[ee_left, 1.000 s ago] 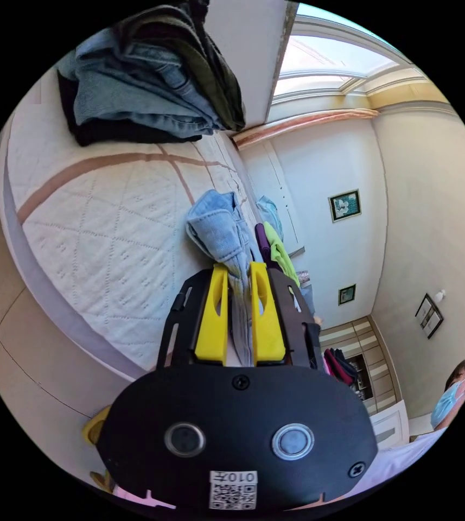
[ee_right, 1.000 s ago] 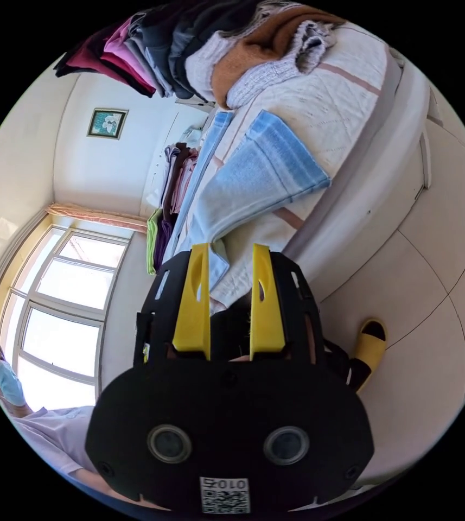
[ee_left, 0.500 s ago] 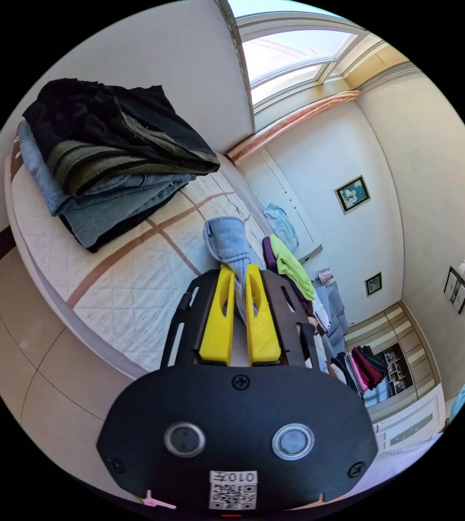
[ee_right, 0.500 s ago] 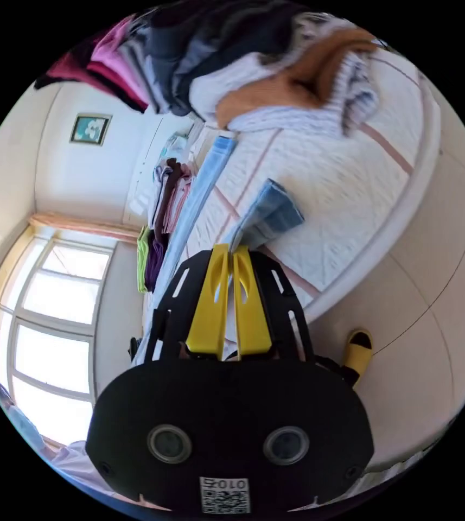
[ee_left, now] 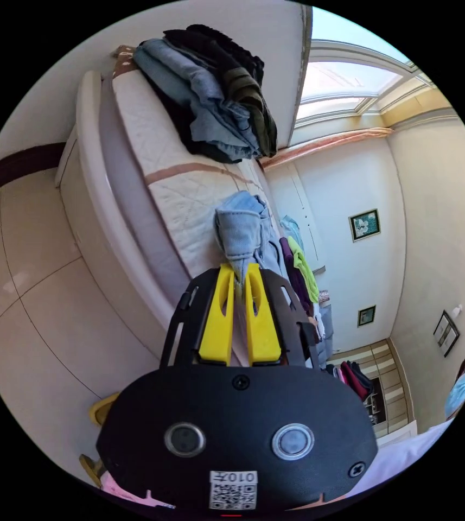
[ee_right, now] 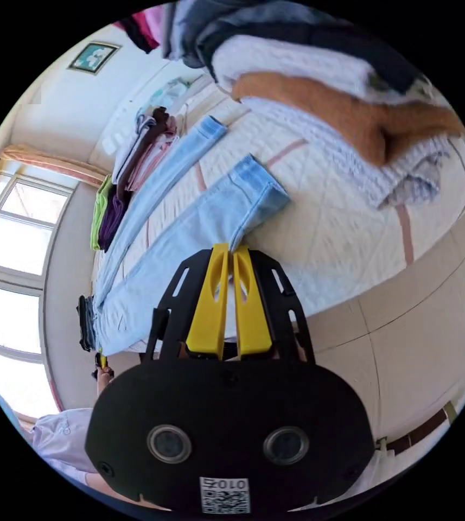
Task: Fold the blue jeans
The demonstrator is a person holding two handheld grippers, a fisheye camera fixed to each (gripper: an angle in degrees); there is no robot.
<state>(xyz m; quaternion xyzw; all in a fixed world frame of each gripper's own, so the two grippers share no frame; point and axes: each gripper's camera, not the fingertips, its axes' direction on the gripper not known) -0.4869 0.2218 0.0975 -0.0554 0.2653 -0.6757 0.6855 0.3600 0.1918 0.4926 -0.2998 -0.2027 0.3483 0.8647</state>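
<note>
Pinching a bunched end of the blue jeans (ee_left: pixel 241 230), the left gripper (ee_left: pixel 238 271) was seen with its yellow jaws pressed nearly together on the denim. In the left gripper view the cloth rose from between the jaw tips and lay over the near edge of the quilted mattress (ee_left: pixel 183 190). Farther along the mattress a stack of folded clothes (ee_left: pixel 216 108) was set, with dark and denim pieces in it. Beyond the jeans, a lime-green garment (ee_left: pixel 304 266) and purple ones were laid side by side. Two framed pictures (ee_left: pixel 364 224) were hung on the far wall, and a window (ee_left: pixel 346 81) was seen above. A person in a mask (ee_left: pixel 463 380) was visible at the right edge.

In the right gripper view the right gripper (ee_right: pixel 231 251) was closed on the side edge of one jeans leg (ee_right: pixel 210 217), just short of its cuff, both jaws pressed on the fabric. The two legs were spread flat along the mattress (ee_right: pixel 330 239), the second leg (ee_right: pixel 161 179) lying just beside the first, on its far side. A heap of knitted clothes (ee_right: pixel 351 108), white and brown, was piled on the right, near the cuffs. Folded garments (ee_right: pixel 134 157) were stacked left of the far leg. A pale tiled floor (ee_right: pixel 422 347) was seen below the mattress edge.
</note>
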